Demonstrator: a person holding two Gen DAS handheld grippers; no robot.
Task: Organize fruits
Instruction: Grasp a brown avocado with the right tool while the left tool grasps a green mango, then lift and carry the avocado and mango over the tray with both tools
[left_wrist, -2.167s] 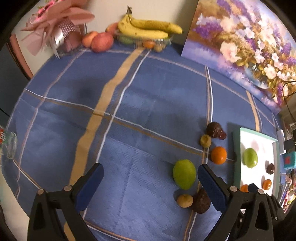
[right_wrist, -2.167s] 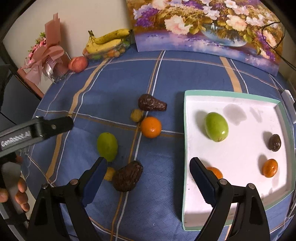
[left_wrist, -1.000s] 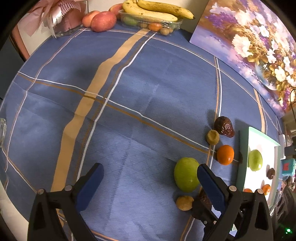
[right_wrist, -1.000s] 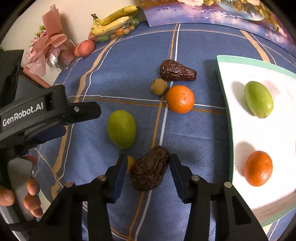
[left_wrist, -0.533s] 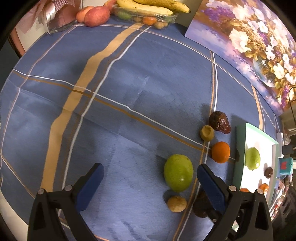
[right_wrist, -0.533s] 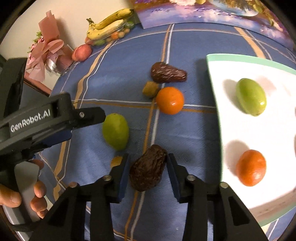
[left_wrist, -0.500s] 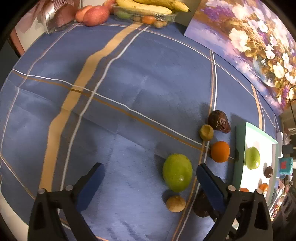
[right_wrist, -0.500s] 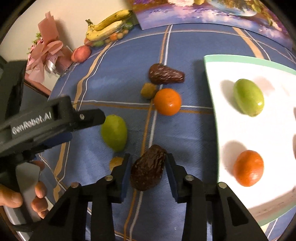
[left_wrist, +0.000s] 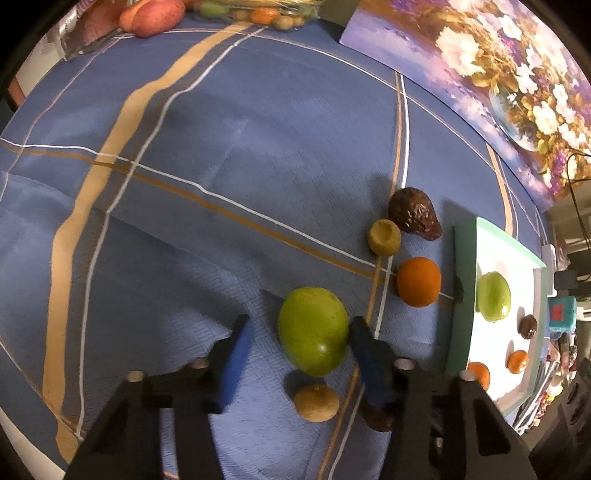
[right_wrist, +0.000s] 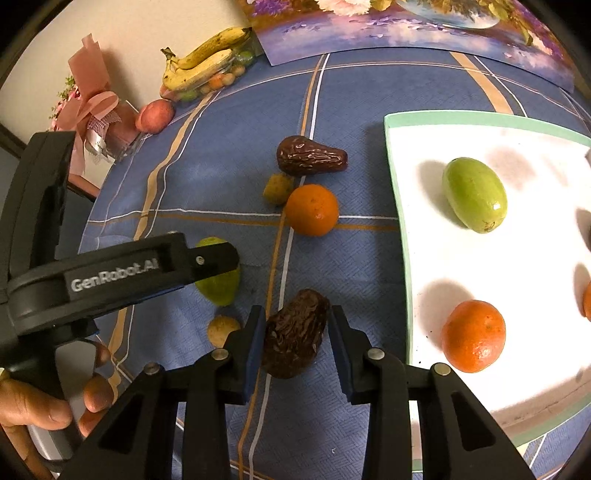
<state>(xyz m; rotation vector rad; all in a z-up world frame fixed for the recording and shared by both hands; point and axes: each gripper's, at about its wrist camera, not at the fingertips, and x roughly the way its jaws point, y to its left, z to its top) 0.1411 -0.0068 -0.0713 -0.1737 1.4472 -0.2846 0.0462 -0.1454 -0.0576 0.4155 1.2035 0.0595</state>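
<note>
Fingers (right_wrist: 258, 343) around wrinkled brown date (right_wrist: 295, 334)

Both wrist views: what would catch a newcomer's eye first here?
Probably the two grabs: the right claw is shut on a wrinkled dark brown fruit near the tray, while the left claw is closing around a large green fruit, one pad touching it, the other still apart. Next, the white tray at right, already holding a green fruit and an orange.
</note>
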